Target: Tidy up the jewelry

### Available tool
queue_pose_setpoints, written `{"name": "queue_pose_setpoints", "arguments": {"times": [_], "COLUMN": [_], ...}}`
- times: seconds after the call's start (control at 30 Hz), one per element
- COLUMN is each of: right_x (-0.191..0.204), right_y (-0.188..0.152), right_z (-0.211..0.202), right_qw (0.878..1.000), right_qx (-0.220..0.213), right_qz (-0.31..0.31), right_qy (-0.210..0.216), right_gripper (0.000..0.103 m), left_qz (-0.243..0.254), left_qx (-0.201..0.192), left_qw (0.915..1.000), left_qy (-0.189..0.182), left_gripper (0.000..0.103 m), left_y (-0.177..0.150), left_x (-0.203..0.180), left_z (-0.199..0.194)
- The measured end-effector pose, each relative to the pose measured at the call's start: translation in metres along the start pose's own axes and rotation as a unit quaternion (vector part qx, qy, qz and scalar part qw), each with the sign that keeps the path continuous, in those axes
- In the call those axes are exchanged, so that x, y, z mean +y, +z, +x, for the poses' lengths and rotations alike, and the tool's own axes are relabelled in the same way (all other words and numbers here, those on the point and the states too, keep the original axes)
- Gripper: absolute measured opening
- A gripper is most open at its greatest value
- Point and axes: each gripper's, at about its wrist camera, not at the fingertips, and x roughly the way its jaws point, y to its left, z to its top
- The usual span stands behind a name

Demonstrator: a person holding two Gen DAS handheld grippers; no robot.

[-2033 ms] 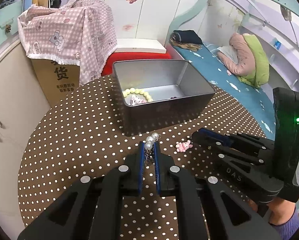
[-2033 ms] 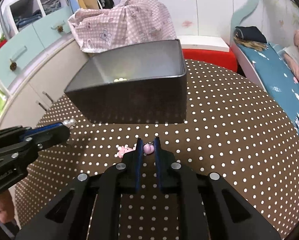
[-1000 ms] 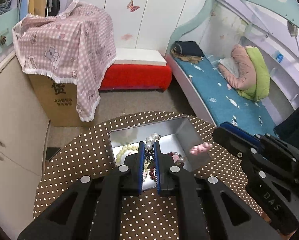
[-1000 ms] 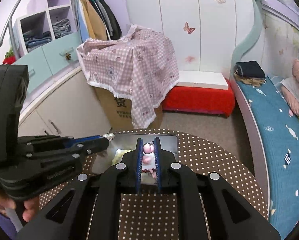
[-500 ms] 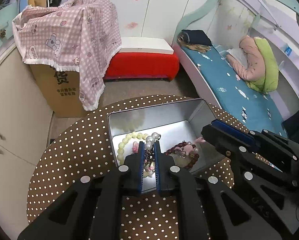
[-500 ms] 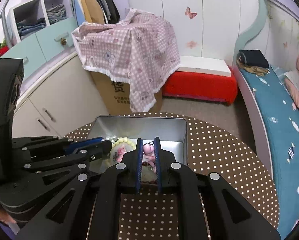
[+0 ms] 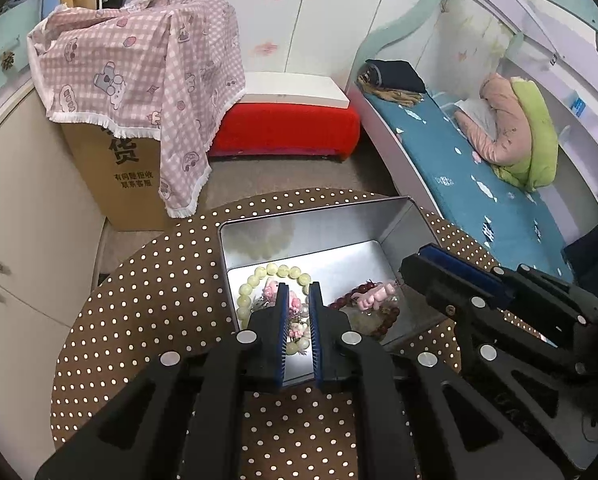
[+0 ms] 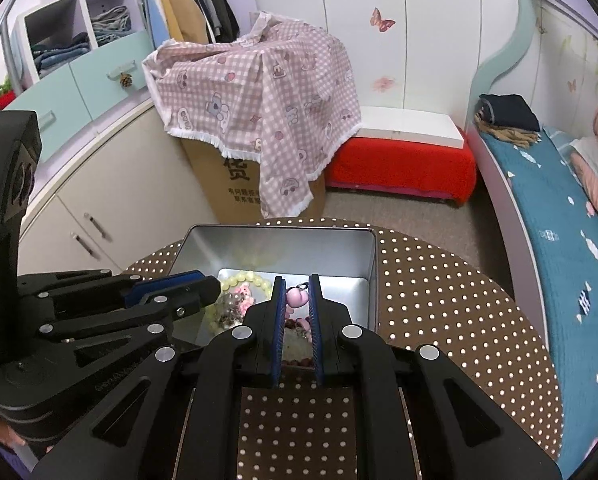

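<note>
Dotted counter (image 7: 147, 320) carries the tin (image 7: 319, 236) at 12 o'clock; left gripper (image 7: 297, 296) hangs released, right gripper (image 8: 297, 288) pinches a charm (image 8: 297, 297).

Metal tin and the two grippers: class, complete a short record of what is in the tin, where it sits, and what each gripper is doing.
container: open metal tin
surface: brown polka-dot table
in the tin: pale green bead bracelet, dark red bead bracelet, smaller pieces too jumbled to name
left gripper: over the tin, pads slightly apart, nothing gripped at the tips
right gripper: over the tin, closed on a pink charm
</note>
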Motion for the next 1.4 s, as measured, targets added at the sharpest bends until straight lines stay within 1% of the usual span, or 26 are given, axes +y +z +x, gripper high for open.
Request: {"name": "queue_pose_setpoints", "arguments": {"times": [0.03,0.07,0.1,0.63,0.87,1.13,1.2,1.3,1.33,1.4], "right_x": [0.0,0.0,0.0,0.001,0.001,0.002,0.001,-0.001,-0.001,-0.002], "right_y": [0.0,0.0,0.0,-0.003,-0.003,-0.001,0.0,0.001,0.002,0.002], "right_z": [0.0,0.0,0.0,0.011,0.011,0.003,0.0,-0.007,-0.01,-0.02], "right_qw": [1.0,1.0,1.0,1.0,1.0,1.0,1.0,1.0,1.0,1.0], "right_qx": [0.001,0.001,0.0,0.016,0.016,0.006,0.001,-0.004,-0.006,-0.017], "right_qz": [0.0,0.0,0.0,0.004,0.008,0.011,0.012,0.017,0.017,0.022], "right_qy": [0.0,0.0,0.0,0.005,0.006,0.005,0.001,0.001,-0.003,-0.013], "right_gripper": [0.012,0.012,0.012,0.012,0.012,0.014,0.014,0.014,0.018,0.03], "left_qz": [-0.001,-0.001,-0.001,-0.002,-0.003,-0.002,-0.004,-0.005,-0.004,-0.004], "left_qx": [-0.001,-0.004,-0.009,-0.012,-0.01,-0.011,-0.014,-0.023,-0.026,-0.039], "left_qw": [1.0,1.0,0.9999,0.9999,0.9999,0.9999,0.9999,0.9997,0.9996,0.9992], "left_qy": [0.0,0.002,0.004,0.004,0.007,0.005,0.008,0.003,0.004,0.009], "left_gripper": [0.02,0.03,0.031,0.031,0.031,0.031,0.039,0.045,0.045,0.045], "left_y": [0.001,0.001,0.0,0.001,0.001,0.0,0.0,-0.002,-0.003,-0.005], "left_x": [0.0,0.0,0.0,0.0,-0.001,-0.001,-0.001,0.0,-0.001,-0.001], "left_z": [-0.001,-0.002,-0.004,-0.009,-0.01,-0.011,-0.011,-0.017,-0.02,-0.029]}}
